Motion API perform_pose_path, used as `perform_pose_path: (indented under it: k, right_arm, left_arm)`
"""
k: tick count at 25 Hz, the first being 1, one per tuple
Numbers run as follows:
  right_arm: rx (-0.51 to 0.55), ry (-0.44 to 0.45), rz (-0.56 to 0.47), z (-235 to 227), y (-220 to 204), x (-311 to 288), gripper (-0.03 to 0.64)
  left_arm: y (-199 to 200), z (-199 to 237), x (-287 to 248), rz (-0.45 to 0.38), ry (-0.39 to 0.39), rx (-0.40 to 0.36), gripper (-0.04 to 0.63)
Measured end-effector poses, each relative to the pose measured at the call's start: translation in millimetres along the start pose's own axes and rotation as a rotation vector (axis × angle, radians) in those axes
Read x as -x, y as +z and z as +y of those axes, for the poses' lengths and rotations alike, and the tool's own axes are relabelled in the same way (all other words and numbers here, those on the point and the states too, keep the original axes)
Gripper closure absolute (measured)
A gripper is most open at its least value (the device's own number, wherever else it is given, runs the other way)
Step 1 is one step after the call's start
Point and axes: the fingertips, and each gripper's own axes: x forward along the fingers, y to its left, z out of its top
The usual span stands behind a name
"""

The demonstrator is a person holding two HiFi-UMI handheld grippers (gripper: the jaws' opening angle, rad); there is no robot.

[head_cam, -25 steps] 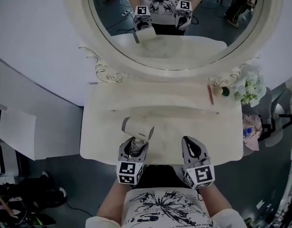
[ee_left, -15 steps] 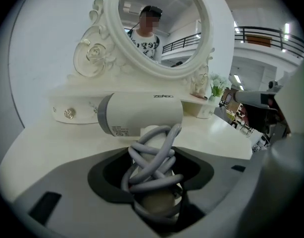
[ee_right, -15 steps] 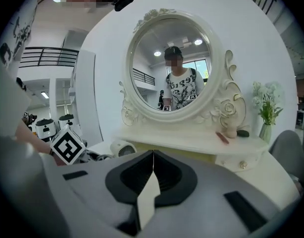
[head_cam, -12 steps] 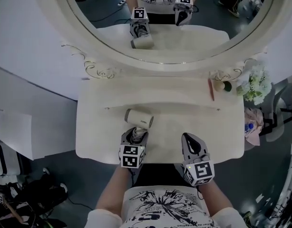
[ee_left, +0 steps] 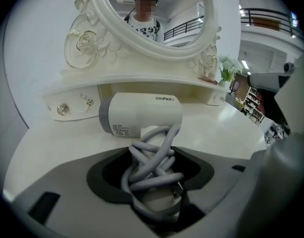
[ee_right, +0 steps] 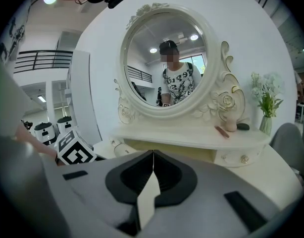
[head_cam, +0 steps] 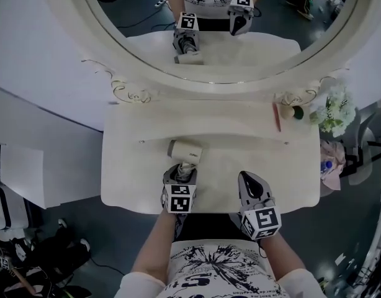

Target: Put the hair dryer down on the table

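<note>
A white hair dryer (head_cam: pixel 185 149) lies on its side low over the cream dressing table (head_cam: pixel 131 179), barrel pointing left. Whether it rests on the top I cannot tell. My left gripper (head_cam: pixel 182 174) is shut on its handle, which has the grey cord (ee_left: pixel 152 155) wound round it; the dryer body (ee_left: pixel 140 114) fills the space just ahead of the jaws of the left gripper (ee_left: pixel 153 180). My right gripper (head_cam: pixel 252 186) hovers at the table's front right, shut, jaws pressed together on nothing. In its own view the right gripper (ee_right: pixel 153 155) faces the mirror.
A large oval mirror (head_cam: pixel 209 17) stands behind a raised shelf (head_cam: pixel 209 118). On the shelf's right end lie a pink stick (head_cam: pixel 275 117) and a small round thing (head_cam: pixel 293 112), beside a vase of white flowers (head_cam: pixel 331 112). A small drawer with knobs (ee_left: pixel 63 110) sits under the shelf.
The left gripper has carried the hair dryer forward over the table, toward the mirror, and lower. The right gripper has hardly moved.
</note>
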Motion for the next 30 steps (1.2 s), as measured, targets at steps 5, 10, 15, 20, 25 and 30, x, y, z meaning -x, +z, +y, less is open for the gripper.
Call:
perform_pose_path:
  k: [5, 10, 15, 20, 25, 30]
  right_arm:
    - [0.008, -0.004, -0.006, 3.6, 5.7, 3.5, 0.6]
    - [0.007, -0.005, -0.02, 8.2, 17.5, 10.6, 0.599]
    - [0.022, 0.007, -0.055, 12.1, 32.9, 19.1, 0.6]
    - [0.024, 0.021, -0.099, 17.6, 49.6, 27.6, 0.6]
    - [0.03, 0.042, -0.183, 23.1, 79.4, 39.8, 0.6]
    - [0.084, 0.052, -0.244, 28.1, 105.7, 48.6, 0.6]
  left_arm:
    - [-0.7, -0.1, -0.3, 0.003, 0.003, -0.003, 0.35]
    - [2.2, -3.6, 8.2, -0.015, -0.066, 0.026, 0.334]
    - [25.1, -5.0, 43.1, -0.096, -0.103, 0.008, 0.327]
    - [69.6, -10.9, 93.2, -0.284, -0.124, 0.02, 0.389]
    - [114.6, -18.3, 145.4, -0.453, -0.117, 0.007, 0.546]
    - [152.0, -24.5, 186.6, -0.573, -0.103, -0.063, 0.572]
